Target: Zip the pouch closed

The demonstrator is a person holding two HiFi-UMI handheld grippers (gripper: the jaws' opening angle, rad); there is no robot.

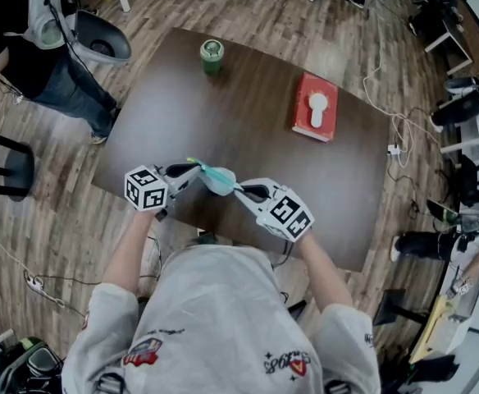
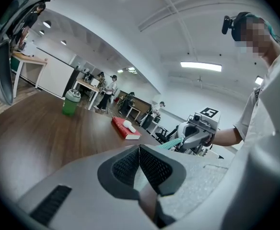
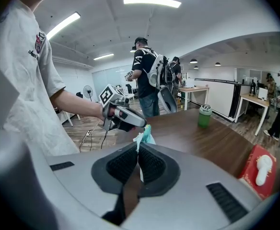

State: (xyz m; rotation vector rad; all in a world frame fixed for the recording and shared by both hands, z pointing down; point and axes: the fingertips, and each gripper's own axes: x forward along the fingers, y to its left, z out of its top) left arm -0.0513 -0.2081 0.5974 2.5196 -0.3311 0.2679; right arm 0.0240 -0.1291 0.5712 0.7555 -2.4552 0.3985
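A small teal and pale pouch (image 1: pixel 216 179) hangs in the air between my two grippers, just above the near edge of the dark wooden table (image 1: pixel 223 113). My left gripper (image 1: pixel 189 173) is shut on its left end, with pale fabric showing between the pads (image 2: pixel 149 166). My right gripper (image 1: pixel 239 190) is shut on its right end. In the right gripper view the pouch (image 3: pixel 145 134) rises out of the closed jaws toward the left gripper (image 3: pixel 123 119). In the left gripper view the teal zipper edge (image 2: pixel 172 143) runs to the right gripper (image 2: pixel 197 131).
A green cup (image 1: pixel 212 56) stands at the table's far side. A red book (image 1: pixel 315 107) with a white object on it lies at the right. A person with a backpack (image 1: pixel 34 48) stands at the far left. Cables (image 1: pixel 391 130) trail on the floor.
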